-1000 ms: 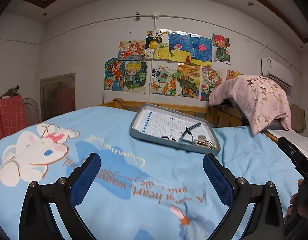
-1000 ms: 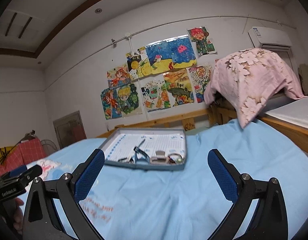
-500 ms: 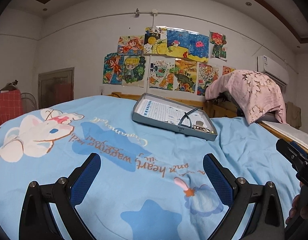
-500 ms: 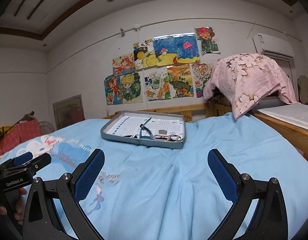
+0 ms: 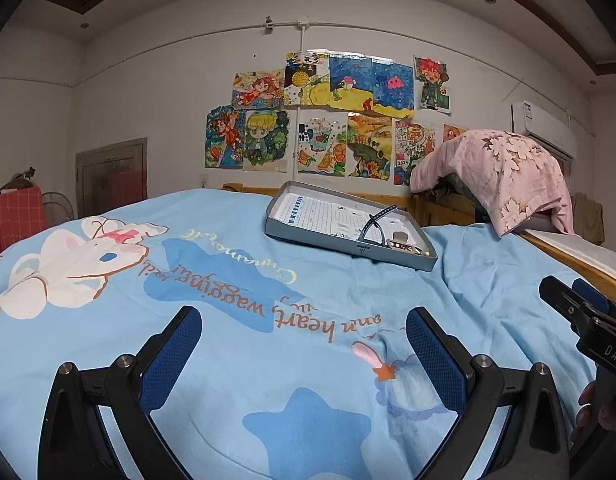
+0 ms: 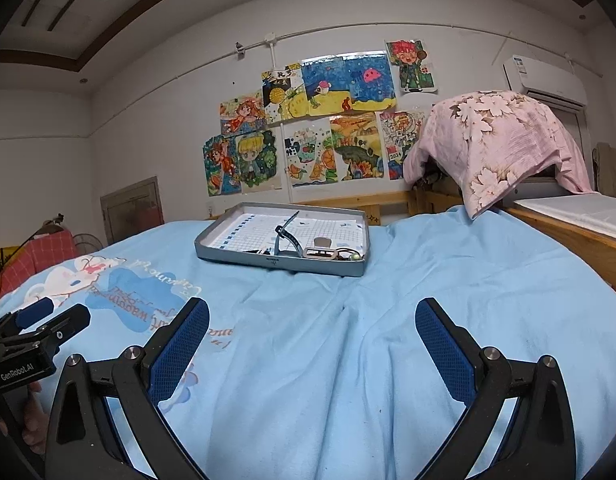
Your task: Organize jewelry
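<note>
A shallow grey tray [image 5: 308, 236] lies on the blue bedspread, far ahead of both grippers; it also shows in the right wrist view [image 6: 244, 254]. It holds a dark blue band [image 5: 378, 220] [image 6: 286, 232], a pale clasp piece [image 5: 402, 245] [image 6: 319, 252] and small jewelry near its right front corner. My left gripper [image 5: 304, 340] is open and empty, low over the bedspread. My right gripper [image 6: 312, 334] is open and empty too. Each gripper shows at the edge of the other's view.
The blue cartoon bedspread [image 5: 228, 320] covers the bed. A wooden bed frame [image 6: 568, 236] with a pink floral cloth [image 6: 496, 144] stands at the right. Drawings [image 5: 328, 120] hang on the far wall. A red checked cloth [image 5: 12, 216] is at the left.
Both grippers have pulled back and risen from the tray, which now looks smaller and farther off. Both stay open and empty.
</note>
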`<action>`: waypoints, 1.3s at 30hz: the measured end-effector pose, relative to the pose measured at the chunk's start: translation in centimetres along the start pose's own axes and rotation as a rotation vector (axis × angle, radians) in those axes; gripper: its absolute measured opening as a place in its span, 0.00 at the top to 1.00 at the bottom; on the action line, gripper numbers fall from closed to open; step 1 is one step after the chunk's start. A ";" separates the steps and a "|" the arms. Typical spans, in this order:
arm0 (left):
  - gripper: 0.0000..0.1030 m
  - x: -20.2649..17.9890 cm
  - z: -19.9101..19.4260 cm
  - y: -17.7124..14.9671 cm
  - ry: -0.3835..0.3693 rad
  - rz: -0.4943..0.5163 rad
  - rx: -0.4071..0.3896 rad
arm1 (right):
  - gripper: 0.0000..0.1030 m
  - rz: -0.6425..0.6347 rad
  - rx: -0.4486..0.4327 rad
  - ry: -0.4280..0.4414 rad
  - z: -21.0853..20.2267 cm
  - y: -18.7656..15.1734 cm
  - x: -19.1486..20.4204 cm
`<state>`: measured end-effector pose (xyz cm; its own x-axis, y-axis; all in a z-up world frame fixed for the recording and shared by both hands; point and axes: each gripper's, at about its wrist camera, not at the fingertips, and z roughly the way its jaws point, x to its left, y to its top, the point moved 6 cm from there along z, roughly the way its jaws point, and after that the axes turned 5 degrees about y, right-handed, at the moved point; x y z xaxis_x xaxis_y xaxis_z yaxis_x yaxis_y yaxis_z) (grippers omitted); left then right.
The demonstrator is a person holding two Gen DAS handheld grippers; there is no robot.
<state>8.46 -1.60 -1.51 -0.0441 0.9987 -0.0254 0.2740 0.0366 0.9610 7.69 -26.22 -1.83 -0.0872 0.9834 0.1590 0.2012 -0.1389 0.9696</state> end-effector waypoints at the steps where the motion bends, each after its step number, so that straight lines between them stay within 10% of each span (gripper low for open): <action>1: 0.00 0.0 0.0 0.0 0.000 0.002 0.000 | 0.02 -0.004 0.000 -0.002 0.0 0.0 0.0; 39: 0.00 0.0 -0.1 0.0 -0.002 0.000 0.000 | 0.02 -0.032 -0.010 0.004 -0.2 0.1 0.7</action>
<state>8.37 -1.62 -1.52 -0.0419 0.9988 -0.0261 0.2742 0.0366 0.9610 7.42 -25.62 -1.54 -0.0976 0.9868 0.1289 0.1881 -0.1089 0.9761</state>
